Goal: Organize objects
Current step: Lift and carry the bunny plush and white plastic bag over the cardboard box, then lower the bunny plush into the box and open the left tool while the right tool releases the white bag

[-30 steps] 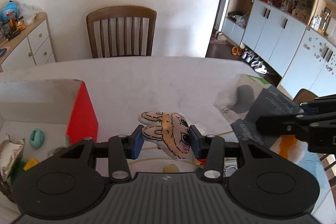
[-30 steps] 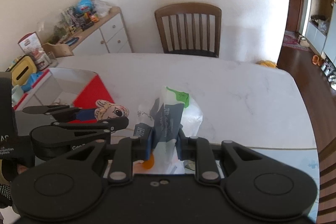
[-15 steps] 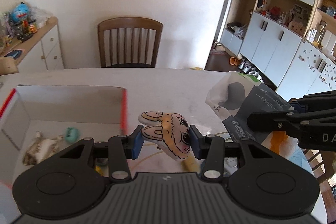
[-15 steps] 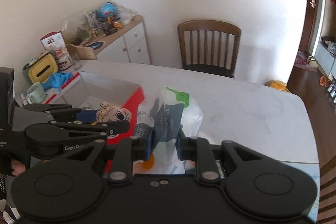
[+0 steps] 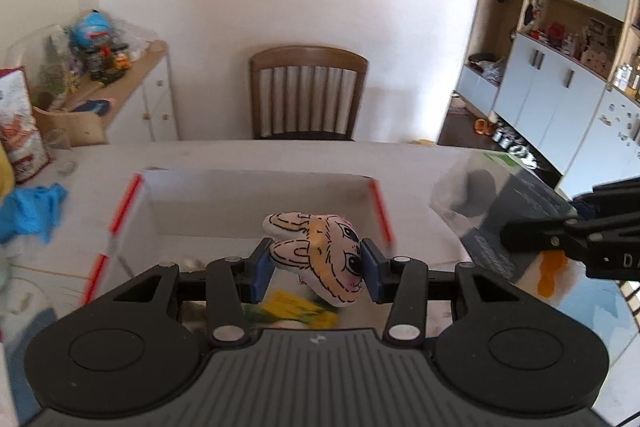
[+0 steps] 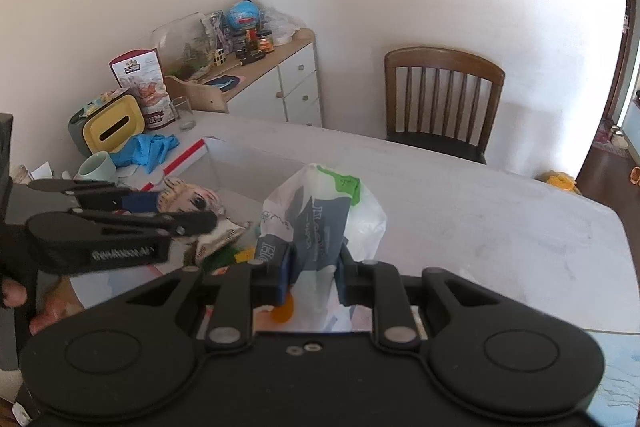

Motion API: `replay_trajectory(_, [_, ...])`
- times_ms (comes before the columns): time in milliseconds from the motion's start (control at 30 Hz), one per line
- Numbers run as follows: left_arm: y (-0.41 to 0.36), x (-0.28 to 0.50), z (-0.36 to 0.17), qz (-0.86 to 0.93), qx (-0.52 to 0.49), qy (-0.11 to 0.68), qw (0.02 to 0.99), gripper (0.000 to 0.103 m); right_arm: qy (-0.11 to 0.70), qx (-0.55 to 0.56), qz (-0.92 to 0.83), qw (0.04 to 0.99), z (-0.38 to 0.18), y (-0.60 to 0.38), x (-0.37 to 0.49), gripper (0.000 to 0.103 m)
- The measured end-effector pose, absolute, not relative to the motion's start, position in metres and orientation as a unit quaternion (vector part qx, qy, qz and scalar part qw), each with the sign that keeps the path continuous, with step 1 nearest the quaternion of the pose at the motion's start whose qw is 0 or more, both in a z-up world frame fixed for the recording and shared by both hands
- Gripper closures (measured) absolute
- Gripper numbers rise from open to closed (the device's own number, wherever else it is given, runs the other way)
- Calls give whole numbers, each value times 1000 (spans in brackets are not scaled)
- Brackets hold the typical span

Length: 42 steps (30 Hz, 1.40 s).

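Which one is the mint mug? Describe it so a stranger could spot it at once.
Start at the white marble table and go to its cluttered end beside the white sideboard. There, in front of the yellow-topped tissue box and next to the crumpled blue gloves, sits the pale mint mug. It is the only cup-shaped ceramic thing there; the nearby tumbler is clear glass.

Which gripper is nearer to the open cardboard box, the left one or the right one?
Left. The left gripper, shut on the rabbit plush, hangs over the cardboard box. The right gripper, shut on the plastic bag, is beside the box.
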<state>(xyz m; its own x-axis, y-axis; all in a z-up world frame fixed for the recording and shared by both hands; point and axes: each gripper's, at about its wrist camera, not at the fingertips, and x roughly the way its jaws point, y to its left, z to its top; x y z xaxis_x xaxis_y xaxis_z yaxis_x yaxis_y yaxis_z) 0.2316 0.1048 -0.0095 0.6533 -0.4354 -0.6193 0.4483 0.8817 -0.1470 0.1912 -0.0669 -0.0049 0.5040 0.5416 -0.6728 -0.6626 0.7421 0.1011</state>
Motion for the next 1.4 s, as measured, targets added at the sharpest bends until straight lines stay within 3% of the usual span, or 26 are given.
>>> replay_trajectory(500, [142,299,-33,-229,51,347,908,58,360,-114,347,859,-33,15,205,82])
replay_trajectory(1400, [106,402,-126,-230,114,491,833,58,410,-185,307,838,-113,89,232,79])
